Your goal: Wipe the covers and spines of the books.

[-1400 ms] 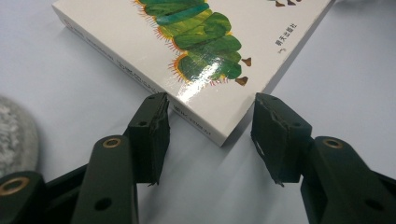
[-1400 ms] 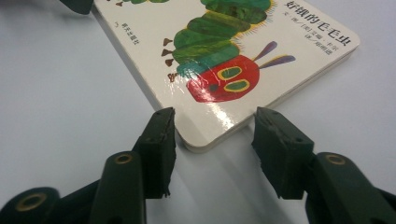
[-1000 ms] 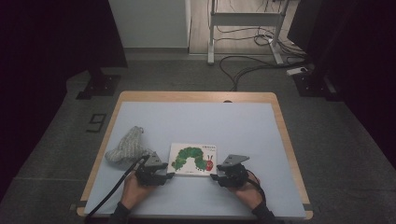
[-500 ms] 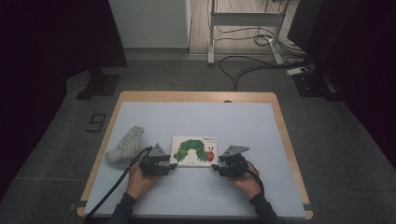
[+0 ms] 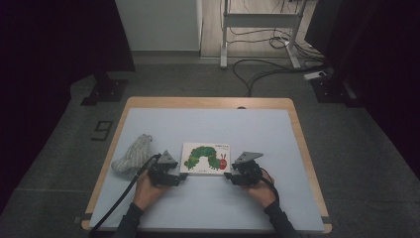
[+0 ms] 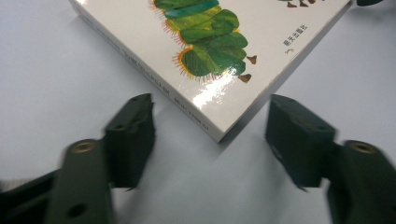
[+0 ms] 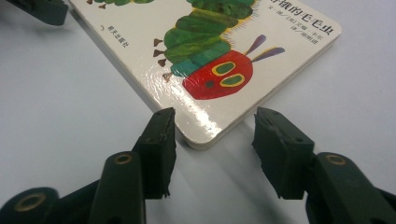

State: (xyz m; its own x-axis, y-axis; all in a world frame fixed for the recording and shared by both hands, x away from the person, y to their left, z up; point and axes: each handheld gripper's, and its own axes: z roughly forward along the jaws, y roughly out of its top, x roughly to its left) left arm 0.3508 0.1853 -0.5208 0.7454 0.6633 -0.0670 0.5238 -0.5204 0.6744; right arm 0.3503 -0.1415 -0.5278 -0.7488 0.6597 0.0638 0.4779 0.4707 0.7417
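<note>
A white picture book (image 5: 206, 158) with a green caterpillar on its cover lies flat on the pale blue table top. My left gripper (image 5: 181, 177) is at the book's near left corner, and in the left gripper view (image 6: 212, 135) its open jaws straddle that corner (image 6: 219, 133) without touching it. My right gripper (image 5: 228, 176) is at the near right corner. In the right gripper view (image 7: 212, 140) its jaws stand open on either side of the rounded corner (image 7: 201, 137), below the caterpillar's red head (image 7: 217, 74).
A crumpled grey knitted cloth (image 5: 131, 153) lies left of the book, close to my left hand. The table (image 5: 208, 124) has a wooden rim. Cables and a metal stand (image 5: 257, 20) lie on the floor beyond it.
The book has slid away from the near edge toward the table's middle, and both grippers and hands have followed it forward. The cloth has stayed put.
</note>
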